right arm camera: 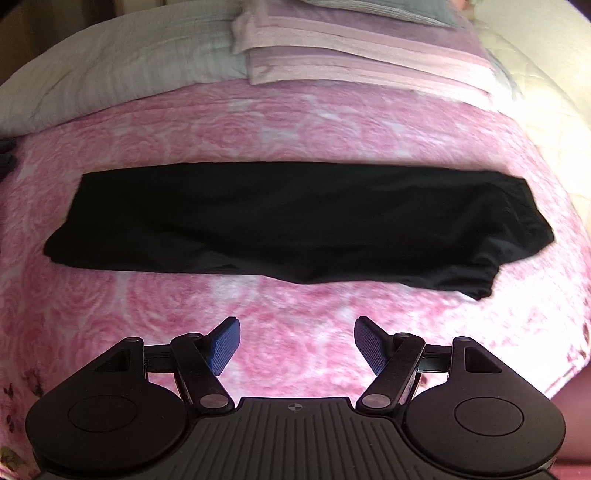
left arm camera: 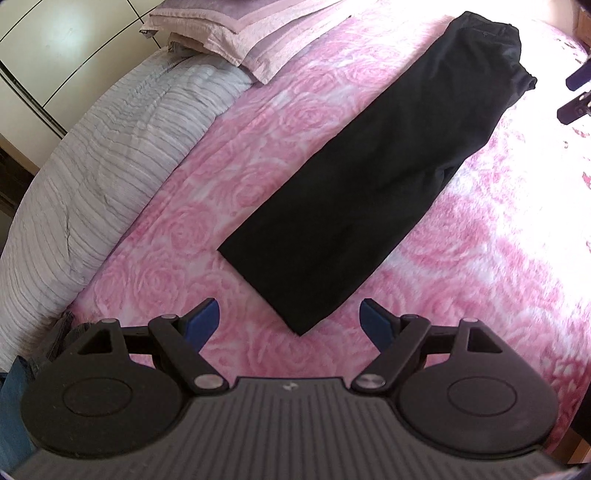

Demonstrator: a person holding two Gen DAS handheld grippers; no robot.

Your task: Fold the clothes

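Note:
Black trousers (left arm camera: 373, 173) lie flat on the pink rose-patterned bedspread (left arm camera: 207, 206), folded lengthwise into one long strip. In the left wrist view the hem end is nearest, the waistband far at the upper right. My left gripper (left arm camera: 290, 321) is open, hovering just short of the hem corner, nothing between its blue pads. In the right wrist view the trousers (right arm camera: 295, 221) stretch sideways across the bedspread (right arm camera: 280, 332), waistband at the right. My right gripper (right arm camera: 297, 345) is open above bare bedspread, a short way from the trousers' near long edge. The right gripper (left arm camera: 576, 92) also shows beyond the waistband.
A grey ribbed blanket (left arm camera: 96, 166) is bunched along the bed's left side. Folded pink pillows or towels (left arm camera: 236, 33) sit at the head of the bed (right arm camera: 362, 48). A cream cover (right arm camera: 546, 92) lies at the right. Tiled wall stands beyond the bed.

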